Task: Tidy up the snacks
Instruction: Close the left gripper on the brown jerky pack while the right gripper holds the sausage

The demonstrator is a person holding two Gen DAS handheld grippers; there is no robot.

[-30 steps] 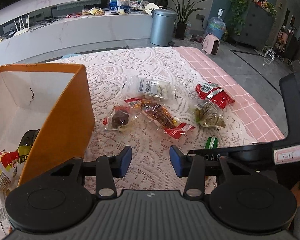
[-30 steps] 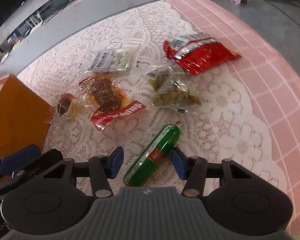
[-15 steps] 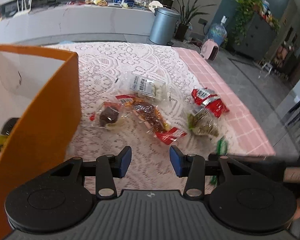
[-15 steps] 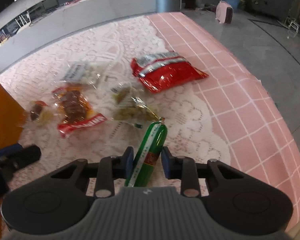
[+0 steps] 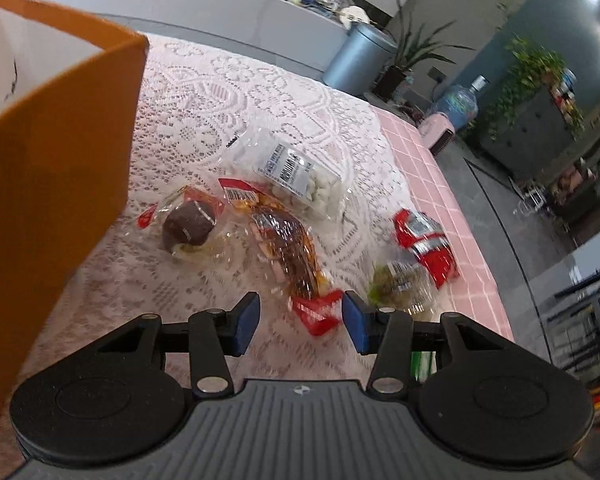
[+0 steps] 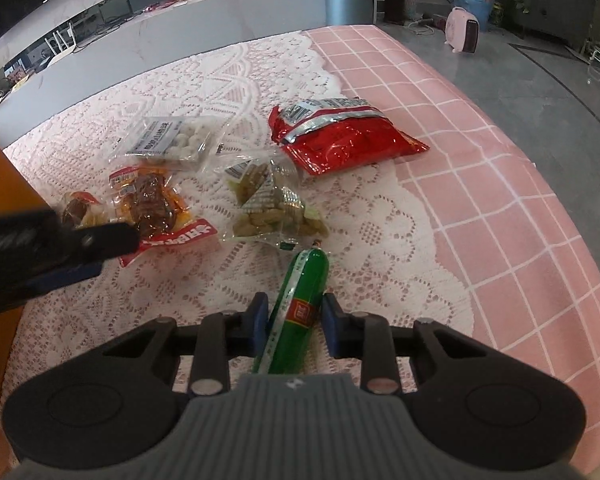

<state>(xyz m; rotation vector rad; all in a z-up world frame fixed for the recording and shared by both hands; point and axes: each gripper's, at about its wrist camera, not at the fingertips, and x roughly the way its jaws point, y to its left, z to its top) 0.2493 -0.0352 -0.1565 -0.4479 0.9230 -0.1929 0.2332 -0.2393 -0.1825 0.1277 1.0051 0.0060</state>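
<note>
My right gripper (image 6: 295, 314) is shut on a green sausage stick (image 6: 306, 276), its pads pressing both sides just above the lace cloth. My left gripper (image 5: 300, 313) is open and its jaws are widening; it hovers over the red end of a brown meat packet (image 5: 288, 248), not touching it. A dark round snack packet (image 5: 188, 224), a clear pack of white balls (image 5: 300, 176), a yellow-green packet (image 6: 268, 208) and a red foil bag (image 6: 340, 140) lie on the cloth. The orange box (image 5: 60, 160) stands at the left.
A white lace cloth (image 6: 228, 80) covers a pink checked tablecloth (image 6: 500, 200), and the table edge (image 6: 572, 128) drops off at the right. On the floor beyond stand a grey bin (image 5: 360, 56), a potted plant (image 5: 412, 52) and a pink heater (image 6: 464, 28).
The right jaws have closed onto the green sausage, which now points straight ahead. The left gripper has rolled and dropped closer to the snacks, away from the box interior.
</note>
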